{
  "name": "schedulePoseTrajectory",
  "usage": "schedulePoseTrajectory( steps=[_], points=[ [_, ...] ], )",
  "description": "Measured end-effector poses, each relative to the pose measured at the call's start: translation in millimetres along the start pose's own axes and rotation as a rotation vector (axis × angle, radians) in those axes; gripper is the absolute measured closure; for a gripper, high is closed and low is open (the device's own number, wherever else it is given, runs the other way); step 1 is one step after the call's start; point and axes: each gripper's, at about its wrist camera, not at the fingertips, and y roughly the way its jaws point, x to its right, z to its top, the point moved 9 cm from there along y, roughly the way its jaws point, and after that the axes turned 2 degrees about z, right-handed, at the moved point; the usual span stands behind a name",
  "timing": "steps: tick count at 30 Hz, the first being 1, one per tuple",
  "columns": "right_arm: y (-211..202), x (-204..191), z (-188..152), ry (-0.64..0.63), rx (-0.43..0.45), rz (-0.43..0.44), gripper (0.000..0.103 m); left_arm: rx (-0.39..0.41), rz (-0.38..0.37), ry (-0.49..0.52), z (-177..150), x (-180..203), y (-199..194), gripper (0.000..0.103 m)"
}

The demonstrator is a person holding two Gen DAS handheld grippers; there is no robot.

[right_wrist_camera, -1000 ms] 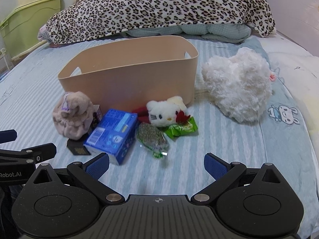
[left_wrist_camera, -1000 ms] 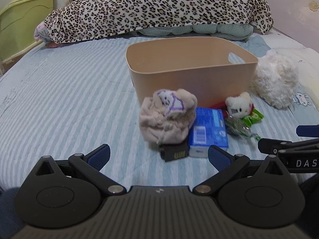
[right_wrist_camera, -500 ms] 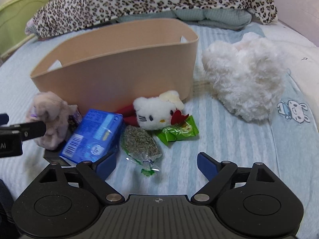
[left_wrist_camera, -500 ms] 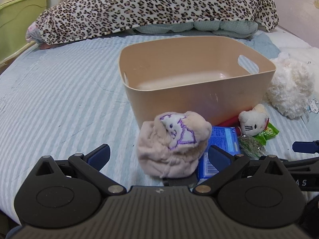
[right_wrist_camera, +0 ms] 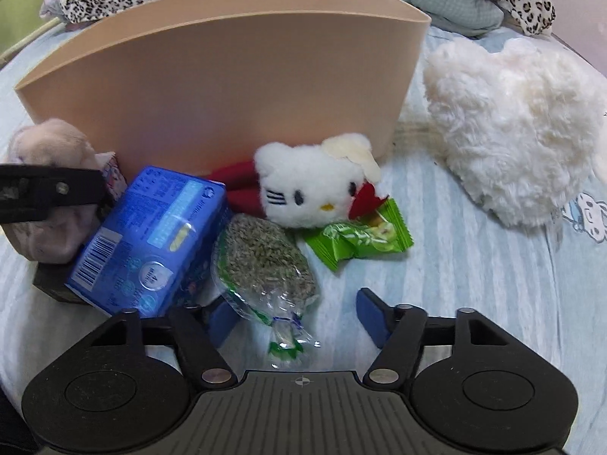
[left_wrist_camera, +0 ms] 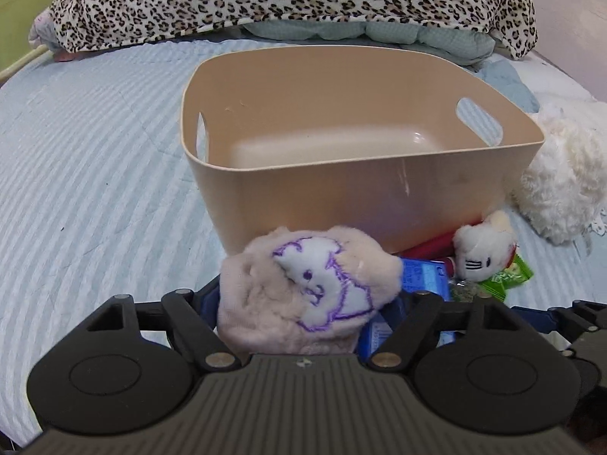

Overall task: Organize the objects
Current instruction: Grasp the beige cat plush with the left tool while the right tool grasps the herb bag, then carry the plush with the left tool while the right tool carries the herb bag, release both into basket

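Step one, the pick-up: your left tool (left_wrist_camera: 305,299) is clenched on the pink plush (left_wrist_camera: 309,290), with the bin (left_wrist_camera: 360,185) at 12 o'clock. Next, lift it in. Your right tool (right_wrist_camera: 294,313) is released around the seed bag (right_wrist_camera: 263,265).

Bed (left_wrist_camera: 95,174), pale blue striped cover. On it: tan bin (left_wrist_camera: 364,189); leopard-print bedding (left_wrist_camera: 288,0) (far end); fluffy white plush (right_wrist_camera: 512,129); white cat plush (right_wrist_camera: 315,185); blue carton (right_wrist_camera: 151,235); green snack packet (right_wrist_camera: 360,242); clear seed bag (right_wrist_camera: 265,265); small dark box (right_wrist_camera: 53,284).
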Motion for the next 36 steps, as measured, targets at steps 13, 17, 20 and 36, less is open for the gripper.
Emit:
schedulePoseTrajectory(
  steps=[13, 17, 20, 36],
  points=[
    [-26, -6, 0, 0.033, 0.059, 0.052, 0.082, 0.026, 0.019, 0.089, -7, 1, -9, 0.059],
    [-46, 0, 7, 0.065, 0.086, 0.089, 0.084, 0.072, 0.000, 0.080, 4, -3, -32, 0.059],
    [-66, -1, 15, 0.071, 0.129, 0.102, 0.086, 0.114, -0.013, 0.072, 14, -5, -54, 0.059],
    [-122, 13, 115, 0.109, 0.346, 0.192, 0.088, 0.276, -0.011, 0.063, 85, -5, -88, 0.059]
  ],
)
